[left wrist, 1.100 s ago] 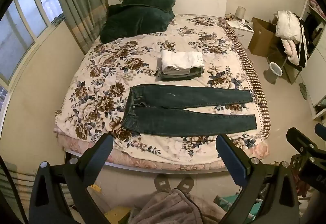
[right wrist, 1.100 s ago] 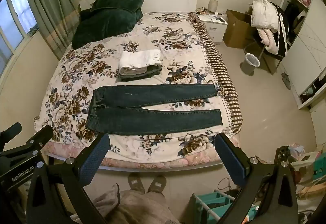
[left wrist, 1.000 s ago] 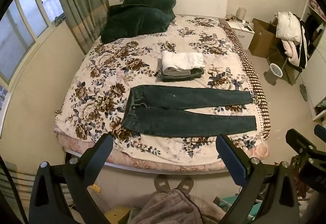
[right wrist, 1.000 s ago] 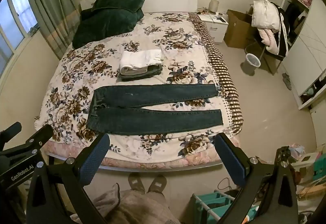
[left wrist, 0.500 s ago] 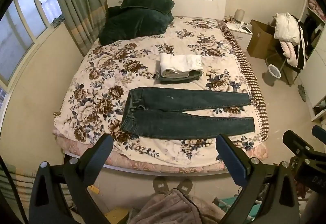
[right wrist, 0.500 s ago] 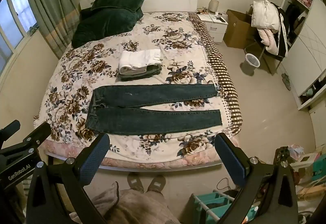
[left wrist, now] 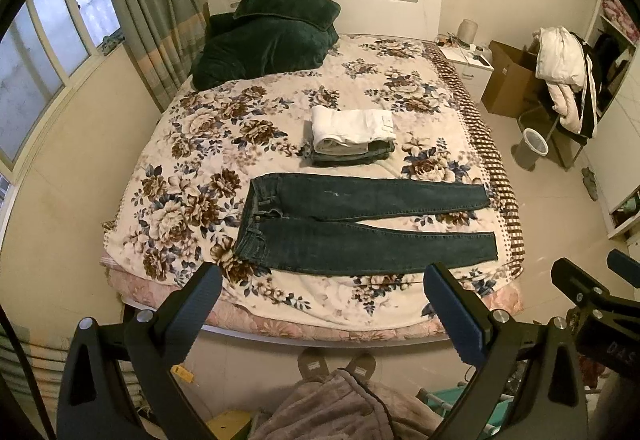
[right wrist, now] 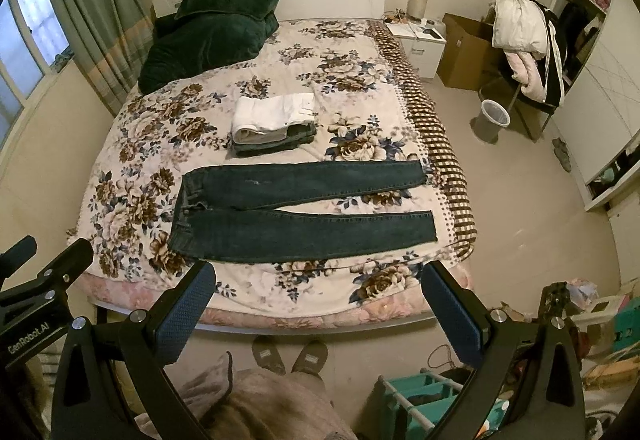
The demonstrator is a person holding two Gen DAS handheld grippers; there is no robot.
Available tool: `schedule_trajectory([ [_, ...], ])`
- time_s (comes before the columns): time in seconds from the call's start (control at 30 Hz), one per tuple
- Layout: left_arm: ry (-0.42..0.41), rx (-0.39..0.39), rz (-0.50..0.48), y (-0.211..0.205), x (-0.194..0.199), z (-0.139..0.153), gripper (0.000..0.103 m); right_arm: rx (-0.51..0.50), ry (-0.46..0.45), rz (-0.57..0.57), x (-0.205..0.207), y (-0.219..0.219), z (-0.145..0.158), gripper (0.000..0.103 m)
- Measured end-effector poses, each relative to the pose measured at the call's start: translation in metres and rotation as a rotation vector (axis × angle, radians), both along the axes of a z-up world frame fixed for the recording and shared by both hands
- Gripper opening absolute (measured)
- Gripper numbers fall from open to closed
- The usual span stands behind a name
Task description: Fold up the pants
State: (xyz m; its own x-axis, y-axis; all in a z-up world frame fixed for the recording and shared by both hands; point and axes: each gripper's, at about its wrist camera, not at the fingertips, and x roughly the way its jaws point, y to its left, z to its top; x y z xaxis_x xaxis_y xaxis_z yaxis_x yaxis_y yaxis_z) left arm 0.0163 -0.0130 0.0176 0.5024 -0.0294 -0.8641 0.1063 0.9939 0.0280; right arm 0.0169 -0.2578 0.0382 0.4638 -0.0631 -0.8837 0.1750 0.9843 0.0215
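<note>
Pants (left wrist: pixel 360 224) lie flat mid-frame on the bed (left wrist: pixel 192 143), above and apart from both jaws. Left gripper (left wrist: pixel 322 296) and right gripper (right wrist: pixel 316 290) gape wide, empty.

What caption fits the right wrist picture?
Open right claw above dark blue denim jeans spread flat on a floral bedspread.

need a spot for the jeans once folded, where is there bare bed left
Bare bedspread lies right of the green blanket, up to the striped edge, and left of the jeans and the folded stack, toward the window. A strip also runs along the near edge below the jeans. It is crowded mid-bed, with only a thin gap between stack and jeans.
</note>
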Motion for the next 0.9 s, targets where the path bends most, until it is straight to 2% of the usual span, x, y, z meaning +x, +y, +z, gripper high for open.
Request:
schedule_trajectory([
  [0.9, -0.002, -0.004, 0.002, 0.0, -0.001, 0.001, 0.103, -0.006, 0.0, 0.012, -0.003, 0.017, 0.013, 0.103],
])
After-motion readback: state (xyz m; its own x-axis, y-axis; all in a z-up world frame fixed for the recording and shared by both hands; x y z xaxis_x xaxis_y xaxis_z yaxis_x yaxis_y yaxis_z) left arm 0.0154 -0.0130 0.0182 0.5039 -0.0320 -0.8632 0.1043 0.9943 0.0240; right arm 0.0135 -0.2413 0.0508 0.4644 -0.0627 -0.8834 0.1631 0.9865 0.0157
